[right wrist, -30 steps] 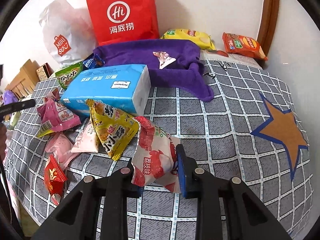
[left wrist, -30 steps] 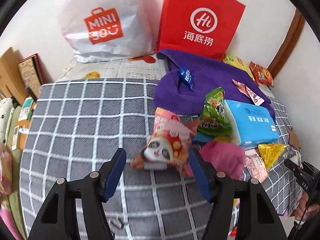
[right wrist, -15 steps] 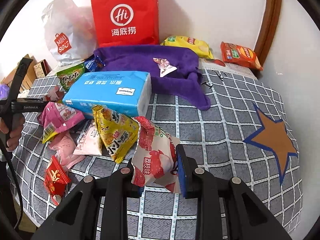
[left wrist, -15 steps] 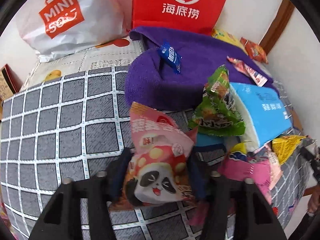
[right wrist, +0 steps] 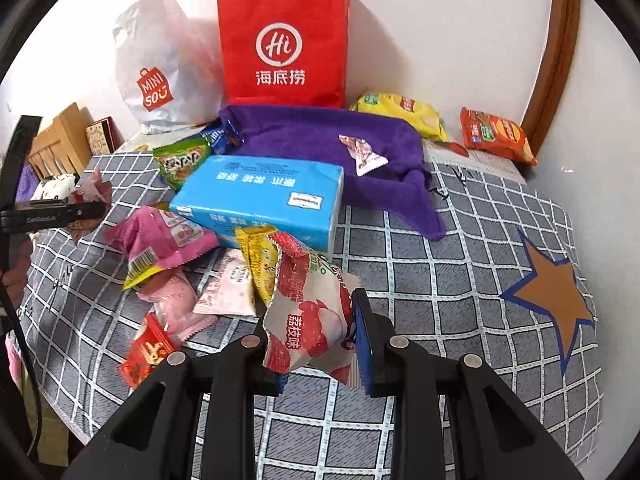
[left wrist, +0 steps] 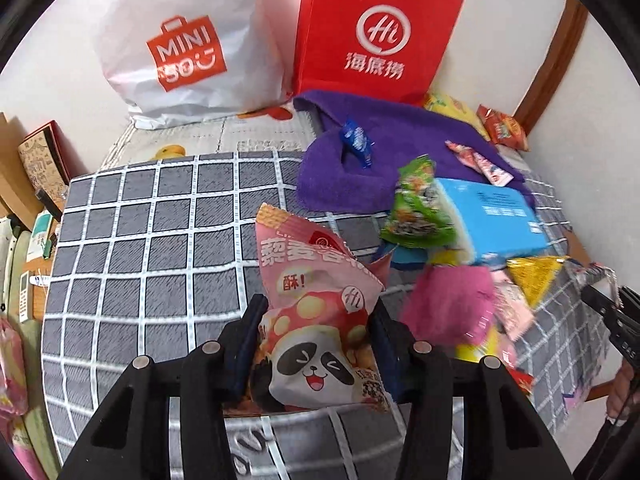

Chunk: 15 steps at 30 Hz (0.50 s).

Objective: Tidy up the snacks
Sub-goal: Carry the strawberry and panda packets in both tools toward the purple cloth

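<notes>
My left gripper (left wrist: 318, 320) is shut on a pink panda snack bag (left wrist: 316, 320) and holds it above the grey checked cloth (left wrist: 152, 240). My right gripper (right wrist: 312, 320) is shut on a red-and-white lychee snack bag (right wrist: 312, 312), held just above the cloth (right wrist: 440, 280). A pile of loose snack packets (right wrist: 172, 240) lies to its left beside a blue tissue pack (right wrist: 260, 196). A red paper bag (right wrist: 284, 44) and a white Miniso bag (right wrist: 160, 68) stand at the back wall.
A purple towel (right wrist: 320, 140) lies behind the tissue pack with a small packet on it. Yellow (right wrist: 400, 114) and orange (right wrist: 496, 134) chip bags lie at the back right. Boxes (left wrist: 36, 160) stand off the left edge. A wooden door frame (right wrist: 556, 52) runs up the right.
My left gripper closed on the panda bag and lifted it off the cloth. My right gripper kept holding the lychee bag, and its view shifted slightly.
</notes>
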Each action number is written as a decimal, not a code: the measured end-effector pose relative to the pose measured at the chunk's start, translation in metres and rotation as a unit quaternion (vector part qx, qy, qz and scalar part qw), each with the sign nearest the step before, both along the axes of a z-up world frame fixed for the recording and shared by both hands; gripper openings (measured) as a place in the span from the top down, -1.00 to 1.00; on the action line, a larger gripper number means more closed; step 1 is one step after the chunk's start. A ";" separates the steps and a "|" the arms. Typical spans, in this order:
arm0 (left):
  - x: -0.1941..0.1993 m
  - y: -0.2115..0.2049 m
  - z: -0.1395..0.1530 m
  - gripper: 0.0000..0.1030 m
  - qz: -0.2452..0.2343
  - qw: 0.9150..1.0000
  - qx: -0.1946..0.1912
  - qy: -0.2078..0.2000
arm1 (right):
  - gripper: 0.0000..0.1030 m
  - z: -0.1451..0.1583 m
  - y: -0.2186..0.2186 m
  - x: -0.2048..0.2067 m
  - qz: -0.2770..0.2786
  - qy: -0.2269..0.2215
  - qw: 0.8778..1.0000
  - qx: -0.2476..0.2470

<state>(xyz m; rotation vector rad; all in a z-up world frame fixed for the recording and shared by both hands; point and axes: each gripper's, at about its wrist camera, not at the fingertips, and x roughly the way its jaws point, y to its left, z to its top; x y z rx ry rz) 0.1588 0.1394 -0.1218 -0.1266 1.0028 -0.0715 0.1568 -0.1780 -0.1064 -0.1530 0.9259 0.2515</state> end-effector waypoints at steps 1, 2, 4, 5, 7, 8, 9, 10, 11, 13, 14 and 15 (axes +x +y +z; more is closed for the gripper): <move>-0.005 -0.001 0.004 0.08 -0.003 1.000 -0.001 -0.004 | 0.49 0.002 0.000 -0.001 -0.001 0.000 1.000 0.003; -0.010 -0.004 0.008 0.08 -0.005 1.000 -0.001 -0.008 | 0.49 0.005 0.000 -0.002 -0.003 0.000 1.000 0.006; -0.018 -0.010 0.015 0.08 -0.010 1.000 -0.003 -0.015 | 0.49 0.009 0.000 -0.003 -0.009 -0.001 1.000 0.006; -0.022 -0.013 0.018 0.08 -0.012 1.000 -0.004 -0.019 | 0.49 0.012 0.000 -0.004 -0.012 -0.004 1.000 0.004; -0.027 -0.020 0.025 0.08 -0.015 0.999 -0.006 -0.029 | 0.49 0.017 0.000 -0.006 -0.018 -0.014 1.000 -0.001; -0.029 -0.023 0.028 0.08 -0.017 0.999 -0.012 -0.033 | 0.49 0.020 0.000 -0.007 -0.021 -0.017 1.000 -0.005; -0.030 -0.027 0.030 0.08 -0.021 0.999 -0.019 -0.035 | 0.49 0.023 0.001 -0.008 -0.022 -0.020 1.000 -0.006; -0.031 -0.030 0.032 0.08 -0.023 0.999 -0.028 -0.037 | 0.49 0.026 0.001 -0.009 -0.022 -0.023 0.999 -0.005; -0.032 -0.034 0.034 0.08 -0.026 0.998 -0.035 -0.039 | 0.49 0.030 0.001 -0.010 -0.020 -0.026 0.999 -0.002; -0.033 -0.044 0.038 0.08 -0.035 0.997 -0.044 -0.043 | 0.49 0.037 0.002 -0.012 -0.018 -0.034 0.999 0.000; -0.034 -0.048 0.039 0.08 -0.039 0.997 -0.046 -0.045 | 0.49 0.041 0.003 -0.014 -0.017 -0.040 0.999 -0.001; -0.034 -0.053 0.042 0.08 -0.043 0.997 -0.047 -0.048 | 0.49 0.045 0.004 -0.015 -0.016 -0.045 0.999 0.000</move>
